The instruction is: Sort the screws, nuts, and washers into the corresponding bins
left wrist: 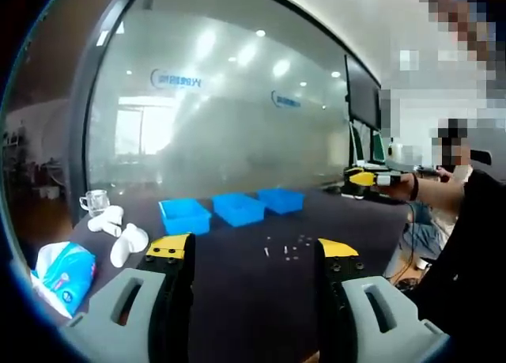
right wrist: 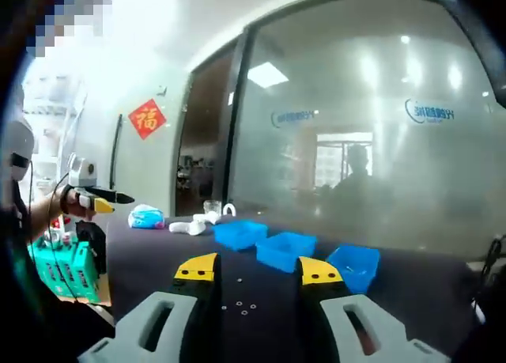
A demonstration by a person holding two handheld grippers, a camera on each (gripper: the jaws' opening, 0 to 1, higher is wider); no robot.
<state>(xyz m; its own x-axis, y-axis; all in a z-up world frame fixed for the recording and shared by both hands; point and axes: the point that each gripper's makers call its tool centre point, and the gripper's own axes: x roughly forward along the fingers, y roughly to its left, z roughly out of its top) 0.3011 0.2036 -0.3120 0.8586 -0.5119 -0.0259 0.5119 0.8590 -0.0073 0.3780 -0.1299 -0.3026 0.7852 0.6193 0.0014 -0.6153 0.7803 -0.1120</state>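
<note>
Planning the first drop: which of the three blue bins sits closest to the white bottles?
In the left gripper view, the leftmost blue bin; the white bottles lie just left of it, while the middle bin and far bin sit farther right.

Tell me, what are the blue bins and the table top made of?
The blue bins look like moulded plastic: one even bright colour, thin walls, slight sheen. The table top looks like dark matte cloth or a mat, since nothing reflects in it, though the exact material is unclear.
</note>
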